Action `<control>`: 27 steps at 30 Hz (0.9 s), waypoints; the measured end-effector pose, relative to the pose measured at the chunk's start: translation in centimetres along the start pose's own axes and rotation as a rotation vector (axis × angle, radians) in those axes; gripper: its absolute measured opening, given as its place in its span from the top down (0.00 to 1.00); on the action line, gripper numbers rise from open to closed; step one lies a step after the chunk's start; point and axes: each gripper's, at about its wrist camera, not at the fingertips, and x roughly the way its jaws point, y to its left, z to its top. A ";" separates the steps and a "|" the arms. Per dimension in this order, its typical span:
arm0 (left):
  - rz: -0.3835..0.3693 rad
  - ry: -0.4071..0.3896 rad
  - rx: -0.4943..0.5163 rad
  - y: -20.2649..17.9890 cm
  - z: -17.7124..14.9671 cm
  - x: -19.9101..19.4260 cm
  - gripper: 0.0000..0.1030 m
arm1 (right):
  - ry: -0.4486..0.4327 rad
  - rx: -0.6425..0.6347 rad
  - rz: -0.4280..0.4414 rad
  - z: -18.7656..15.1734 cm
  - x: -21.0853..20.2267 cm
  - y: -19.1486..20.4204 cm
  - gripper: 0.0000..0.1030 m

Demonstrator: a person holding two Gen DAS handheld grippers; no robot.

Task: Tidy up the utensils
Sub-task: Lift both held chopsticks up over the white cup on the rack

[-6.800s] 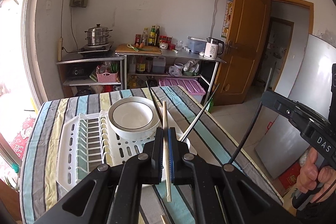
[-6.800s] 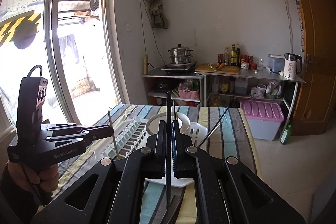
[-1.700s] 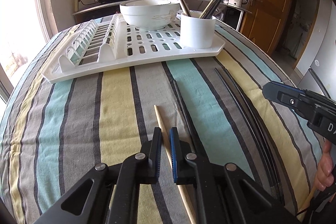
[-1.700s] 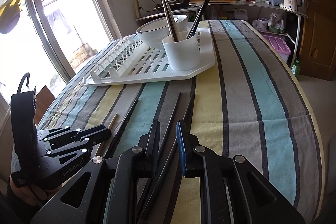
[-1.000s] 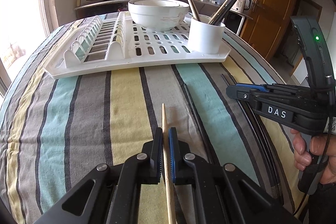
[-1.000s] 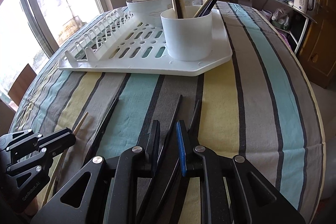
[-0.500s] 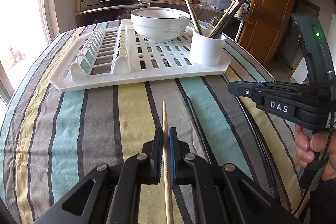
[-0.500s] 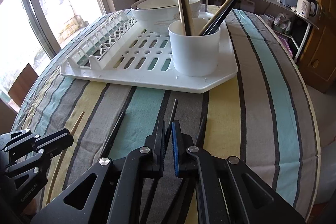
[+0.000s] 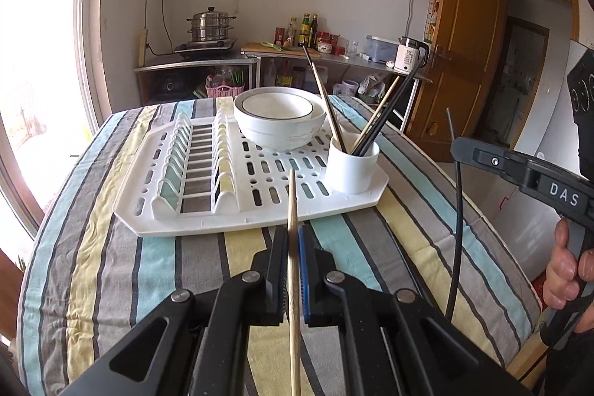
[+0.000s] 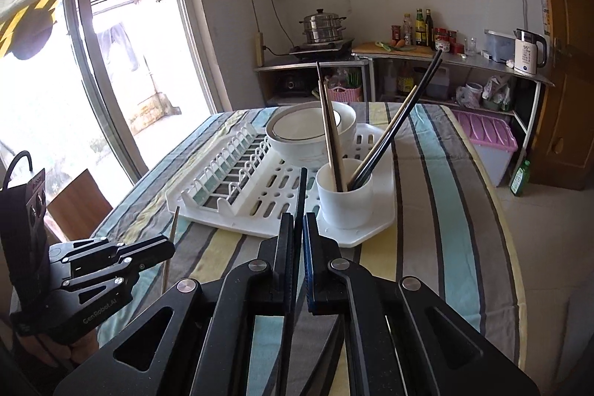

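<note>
1. The step in hand looks like carrying two chopsticks to the white cup [image 9: 352, 169], which stands at the near right corner of the white drying rack [image 9: 237, 210] on the striped tablecloth [image 9: 92, 247].
2. To do it well, raise each stick clear of the cup's rim, tip it steeper, and lower its end into the free space between the chopsticks already leaning there, one hand at a time so the sticks do not cross.
3. The left gripper [image 9: 293, 247] has its jaws nearly together, pinching a wooden chopstick [image 9: 292, 195] that points toward the rack.
4. The right gripper [image 10: 299, 232] is likewise clamped narrow on a black chopstick [image 10: 302, 188], its tip aimed just left of the cup.
5. Both sticks are lifted off the cloth, near the rack's front edge.
</note>
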 end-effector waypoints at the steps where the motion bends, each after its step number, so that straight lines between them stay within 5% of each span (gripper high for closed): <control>1: 0.000 -0.010 -0.001 0.1 0.3 -0.4 0.95 | -0.015 -0.003 0.003 0.2 -0.5 0.1 0.95; 27: -0.022 -0.081 0.000 0.0 2.6 -3.6 0.95 | -0.135 -0.033 0.010 1.1 -4.6 0.3 0.96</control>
